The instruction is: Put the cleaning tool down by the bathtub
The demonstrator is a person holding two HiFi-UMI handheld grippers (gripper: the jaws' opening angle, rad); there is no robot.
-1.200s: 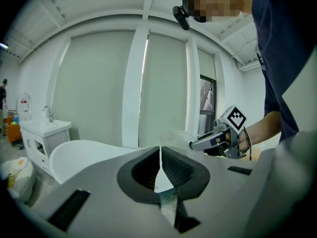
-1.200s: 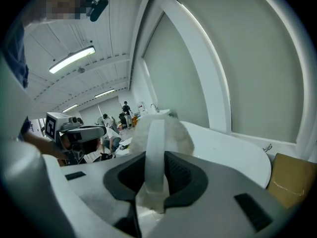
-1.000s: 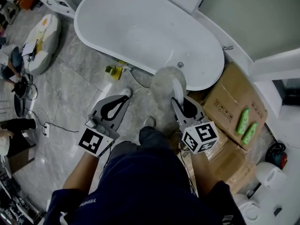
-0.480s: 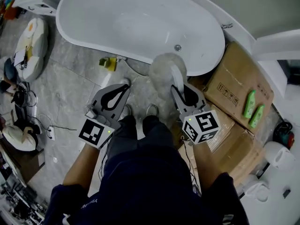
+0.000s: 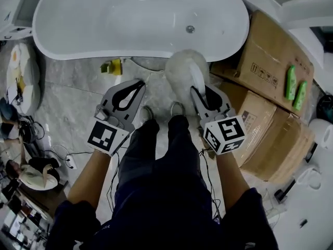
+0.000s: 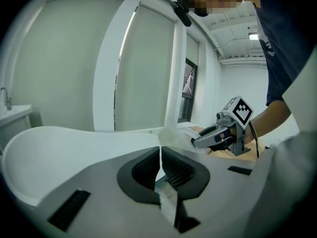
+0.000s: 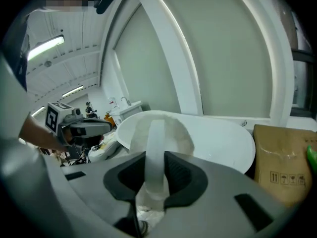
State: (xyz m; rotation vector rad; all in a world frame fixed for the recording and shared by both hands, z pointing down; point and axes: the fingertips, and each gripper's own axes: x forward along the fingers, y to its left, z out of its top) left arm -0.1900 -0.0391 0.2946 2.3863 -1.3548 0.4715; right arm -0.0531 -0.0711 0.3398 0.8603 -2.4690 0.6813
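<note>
Though unclear overhead, strap [image 7: 156,133] in gripper [image 7: 154,152]

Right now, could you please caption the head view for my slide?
Right gripper holds the fluffy cleaning tool by its strap beside the bathtub; left gripper, shut and empty, hangs alongside.

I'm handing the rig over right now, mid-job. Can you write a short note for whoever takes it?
Left gripper: shut, nothing between its jaws, held level with the right one.
Right gripper: shut on the white handle strap of the cleaning tool, fluffy pad facing the bathtub.
Where things are: the tool is at the tub's near rim, at the drain end; cardboard boxes sit just to the right.
Done: the tool is at the tub.
Left: set it on the grey floor beside the tub, open the right jaws, draw back.
</note>
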